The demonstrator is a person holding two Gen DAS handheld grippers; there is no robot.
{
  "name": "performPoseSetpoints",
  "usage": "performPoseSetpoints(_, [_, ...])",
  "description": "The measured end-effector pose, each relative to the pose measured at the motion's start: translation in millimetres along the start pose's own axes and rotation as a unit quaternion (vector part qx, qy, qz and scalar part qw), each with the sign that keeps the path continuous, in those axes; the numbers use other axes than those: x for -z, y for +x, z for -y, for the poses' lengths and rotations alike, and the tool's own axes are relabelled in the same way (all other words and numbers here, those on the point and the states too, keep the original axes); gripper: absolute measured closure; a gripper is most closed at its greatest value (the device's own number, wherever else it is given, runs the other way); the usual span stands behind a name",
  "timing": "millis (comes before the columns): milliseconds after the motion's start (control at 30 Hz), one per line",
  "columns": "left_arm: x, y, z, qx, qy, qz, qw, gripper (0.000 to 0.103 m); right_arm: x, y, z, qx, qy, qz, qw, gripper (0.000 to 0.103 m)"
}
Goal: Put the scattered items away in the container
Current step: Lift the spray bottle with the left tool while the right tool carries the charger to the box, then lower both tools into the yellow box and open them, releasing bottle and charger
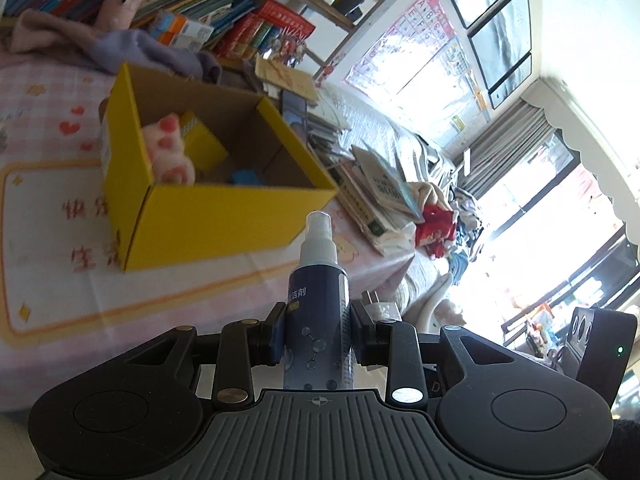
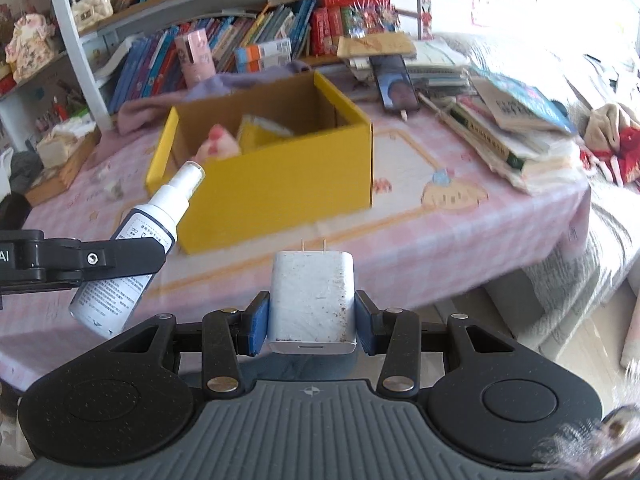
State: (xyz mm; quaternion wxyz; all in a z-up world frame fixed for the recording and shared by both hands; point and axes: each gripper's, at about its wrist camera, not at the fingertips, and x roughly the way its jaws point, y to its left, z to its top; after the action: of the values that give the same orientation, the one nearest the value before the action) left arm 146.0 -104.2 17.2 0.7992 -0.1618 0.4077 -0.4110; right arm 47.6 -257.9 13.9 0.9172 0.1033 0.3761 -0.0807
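Observation:
My left gripper [image 1: 318, 334] is shut on a dark blue spray bottle [image 1: 318, 300] with a white nozzle, held upright above the pink tablecloth. The same spray bottle [image 2: 132, 248] shows tilted at the left of the right wrist view, clamped by the left gripper's fingers [image 2: 120, 260]. My right gripper [image 2: 311, 322] is shut on a white charger plug [image 2: 312, 300], prongs pointing forward. The charger plug [image 1: 378, 308] peeks out just right of the bottle. The yellow cardboard box [image 1: 224, 220] [image 2: 280, 188] stands open ahead of both grippers, holding a pink plush toy [image 1: 170, 150] [image 2: 216, 146] and a yellow packet [image 2: 260, 132].
Stacked books [image 2: 516, 136] and a phone [image 2: 398, 88] lie right of the box near the table's [image 2: 460, 240] right edge. A purple cloth [image 1: 152, 50] lies behind the box, with a bookshelf [image 2: 248, 40] beyond. A wooden tray [image 2: 60, 164] sits far left.

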Motion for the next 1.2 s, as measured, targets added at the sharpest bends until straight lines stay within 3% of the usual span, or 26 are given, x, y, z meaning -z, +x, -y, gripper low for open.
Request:
performPoseSetpoints(167, [-37.8,14.1,9.0,-0.021,0.03,0.031,0.9989,0.072,-50.1,19.4,10.6,-0.024,-0.021,0.033,0.999,0.062])
performPoseSetpoints(300, [-63.1,25.6,7.8,-0.051,0.024,0.057,0.9968,0.072,-91.7,37.6,13.2,-0.054,-0.054,0.055,0.996,0.062])
performPoseSetpoints(533, [-86.5,61.9,-1.3,-0.15,0.029,0.071,0.9858,0.072,-141.6,88.3,12.1,-0.106,-0.11,0.055,0.987,0.062])
performPoseSetpoints(767, [-105.0,90.9,-12.1,-0.223,0.042,0.053,0.9724,0.072,-157.0,147.9,2.6,-0.129,-0.168,0.014,0.977,0.062])
performPoseSetpoints(867, [-99.7,105.0,-19.8,-0.241,0.029,0.028,0.9696,0.072,-155.7,169.3,0.5,-0.139,-0.185,-0.013,0.973,0.062])
performPoseSetpoints(1100, [-97.4,112.7,-24.8,-0.264,0.014,0.018,0.9642,0.071,-154.5,192.6,1.4,-0.156,-0.194,-0.047,0.967,0.062])
performPoseSetpoints(1200, [-98.5,111.0,-24.7,-0.269,0.006,0.032,0.9625,0.056,-157.0,192.6,3.6,-0.161,-0.183,-0.043,0.969,0.061])
